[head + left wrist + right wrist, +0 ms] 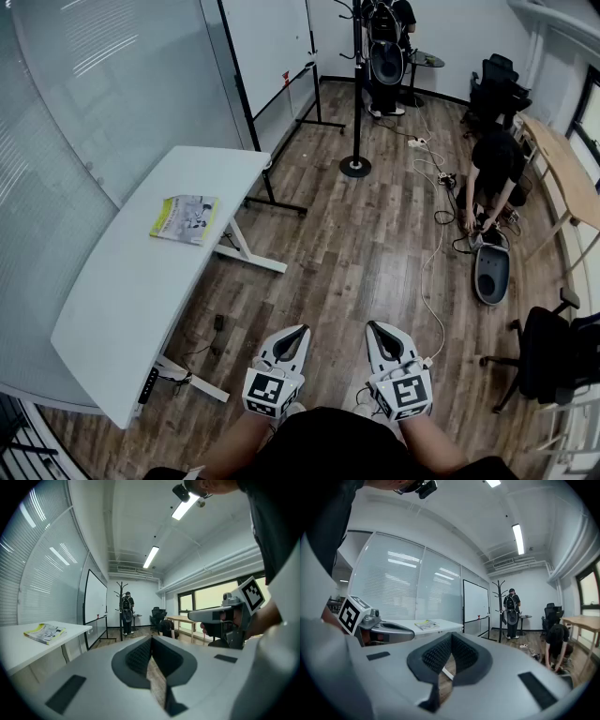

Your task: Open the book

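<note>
The white table [141, 291] fills the left of the head view, its long curved edge running toward the wearer. The closed book [185, 218] lies flat near the table's far end, close to the edge that faces the room. Just past that far end stands a whiteboard [272, 47] on a black frame. Right of the table, bare wooden floor [356, 253] lies open as far as a coat rack [356, 94]. The left gripper [302, 328] and right gripper [372, 324] hang side by side over this floor, well apart from the table's near corner. Each has its jaws pressed together on nothing. Farther right of the table a person [497, 164] crouches over cables [436, 216], near a wooden desk [562, 169] and an office chair [553, 361]. Only the head view shows the table's legs and the floor between grippers and table. Only the gripper views show the table edge-on, the ceiling lights [151, 557], and each gripper's neighbour alongside.
</note>
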`<state>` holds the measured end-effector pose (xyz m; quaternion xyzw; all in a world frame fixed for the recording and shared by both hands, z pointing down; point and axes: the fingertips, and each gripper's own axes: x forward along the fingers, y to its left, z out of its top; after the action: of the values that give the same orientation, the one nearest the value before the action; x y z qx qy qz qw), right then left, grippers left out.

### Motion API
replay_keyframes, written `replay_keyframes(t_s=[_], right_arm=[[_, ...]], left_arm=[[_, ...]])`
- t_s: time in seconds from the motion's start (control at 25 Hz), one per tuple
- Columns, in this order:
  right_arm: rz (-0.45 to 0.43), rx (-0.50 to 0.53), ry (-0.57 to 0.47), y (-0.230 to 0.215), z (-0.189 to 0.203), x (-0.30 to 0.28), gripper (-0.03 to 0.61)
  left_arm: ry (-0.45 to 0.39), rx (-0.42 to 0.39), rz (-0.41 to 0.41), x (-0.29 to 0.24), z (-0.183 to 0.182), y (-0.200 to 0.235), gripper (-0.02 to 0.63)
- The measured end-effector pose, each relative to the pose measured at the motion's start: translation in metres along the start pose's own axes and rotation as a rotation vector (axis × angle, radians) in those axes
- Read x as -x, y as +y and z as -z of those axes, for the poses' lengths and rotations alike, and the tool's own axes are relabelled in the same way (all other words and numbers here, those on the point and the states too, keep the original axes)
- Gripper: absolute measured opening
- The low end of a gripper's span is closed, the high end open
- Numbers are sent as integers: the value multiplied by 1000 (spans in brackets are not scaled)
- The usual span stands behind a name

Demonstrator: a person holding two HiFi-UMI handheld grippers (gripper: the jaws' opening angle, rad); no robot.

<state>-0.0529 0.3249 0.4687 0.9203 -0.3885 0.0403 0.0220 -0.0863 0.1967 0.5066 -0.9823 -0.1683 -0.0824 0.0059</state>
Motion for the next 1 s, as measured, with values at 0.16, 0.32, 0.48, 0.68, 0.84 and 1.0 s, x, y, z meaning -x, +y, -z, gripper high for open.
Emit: replay_keyframes(t_s=[0.16, 0.32, 0.48, 0.68, 0.84, 1.0], right_arm=[[-14, 2, 9, -9, 2, 5, 2], [-15, -6, 20, -15, 9, 10, 3], [-19, 2, 15, -16, 12, 16, 2], [6, -30, -3, -30, 14, 32, 3], [5, -62, -29, -48, 11, 46, 5], [17, -47, -24, -68, 15, 64, 5]], left_arm=[[-7, -2, -14, -4, -6, -7, 11], [1, -7, -10, -4, -2, -20, 11], [15, -10, 3, -5, 1, -30, 11], [20, -7, 21, -11, 3, -45, 11], [23, -20, 31, -23, 1, -62, 11], [26, -19, 30, -33, 4, -84, 11]])
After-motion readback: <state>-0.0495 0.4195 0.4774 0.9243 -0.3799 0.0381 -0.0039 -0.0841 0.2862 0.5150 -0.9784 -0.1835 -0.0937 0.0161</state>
